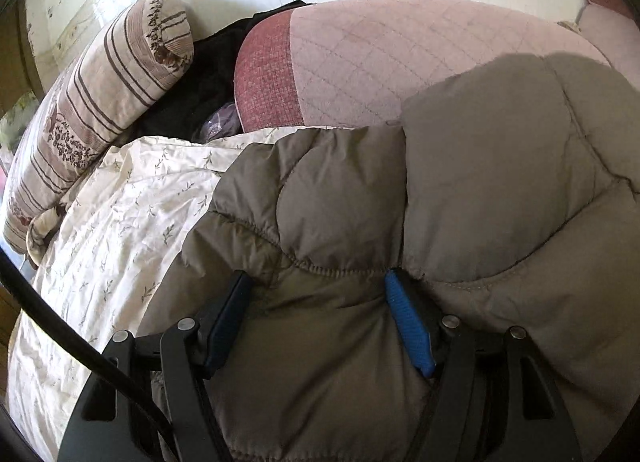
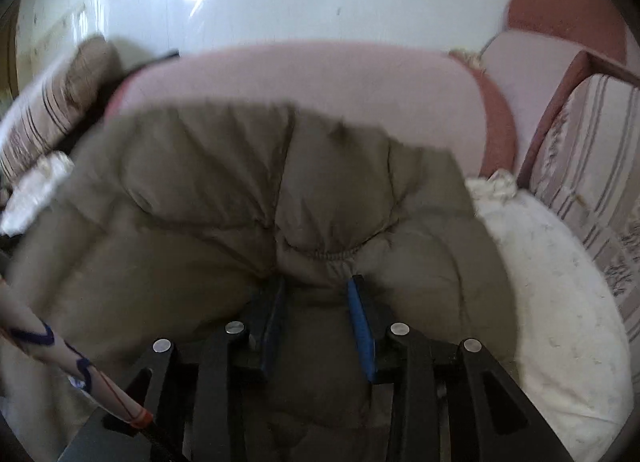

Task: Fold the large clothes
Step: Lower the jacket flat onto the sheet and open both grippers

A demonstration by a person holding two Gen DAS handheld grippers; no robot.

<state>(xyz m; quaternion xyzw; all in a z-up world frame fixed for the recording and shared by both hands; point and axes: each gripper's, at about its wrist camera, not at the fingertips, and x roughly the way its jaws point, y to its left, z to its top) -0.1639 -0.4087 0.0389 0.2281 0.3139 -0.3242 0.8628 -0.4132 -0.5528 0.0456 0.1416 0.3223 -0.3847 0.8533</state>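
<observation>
Jacket [image 1: 400, 222], a puffy olive one, lay on the bed sheet [image 1: 120, 222], pinched by both the left gripper [image 1: 316, 282] and right gripper [image 2: 316, 282], seemingly mid-fold in the blurred view; next, both should carry it over evenly.

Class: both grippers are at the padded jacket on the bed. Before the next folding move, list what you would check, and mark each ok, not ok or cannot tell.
1. Left gripper has olive jacket fabric between its fingers: ok.
2. Right gripper likewise at a gathered seam: ok.
3. Grips firm enough to lift: cannot tell.
4. Floral sheet beside the jacket free of the fingers: ok.
5. Right view sharp enough to judge: not ok, blurred.
</observation>
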